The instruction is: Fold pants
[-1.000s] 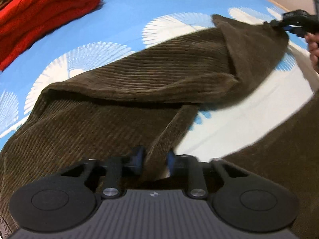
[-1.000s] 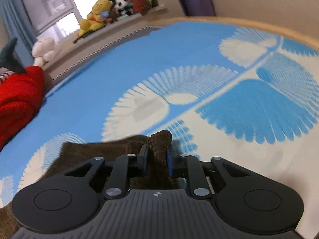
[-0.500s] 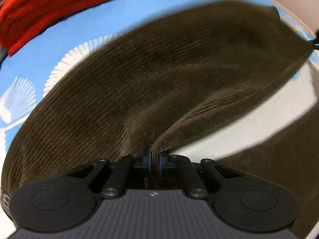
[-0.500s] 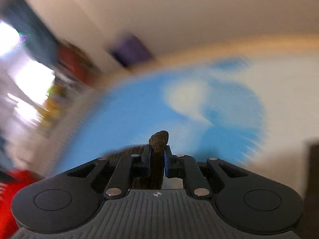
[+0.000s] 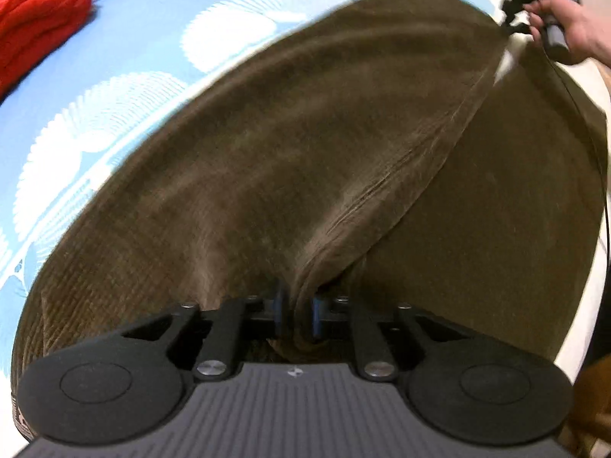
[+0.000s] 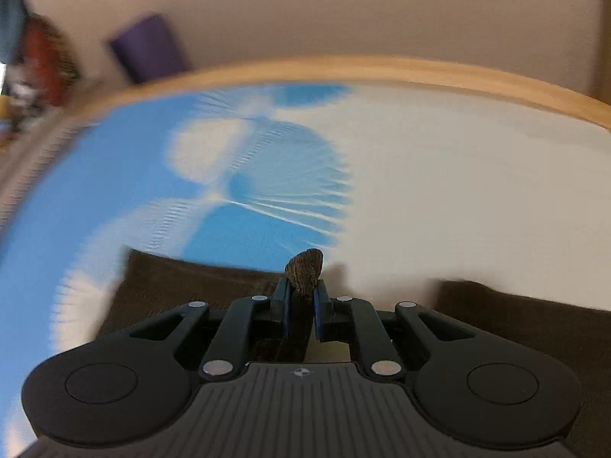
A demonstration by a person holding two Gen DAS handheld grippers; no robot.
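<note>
The pants [image 5: 305, 145] hang stretched between the two grippers over the bed [image 5: 126, 87], their long axis running from the left gripper [image 5: 296, 309] at the near edge of the left view up and away to the right gripper [image 5: 511, 24] at the top right corner, where a hand [image 5: 573, 34] holds it. A folded edge runs along that same diagonal, with a second layer of brown cloth lying to its right.

The left jaws are opening, yet a bunched ridge of corduroy sits between the blue pads and they look to press on it. In the right view the right gripper [image 6: 301, 305] is clenched on a thin tab of cloth that pokes up past the pads.

A second ago the pants lay creased and partly doubled over on the sheet (now they are pulled nearly flat and taut). The red blanket [image 5: 34, 23] has stayed at the top left.
</note>
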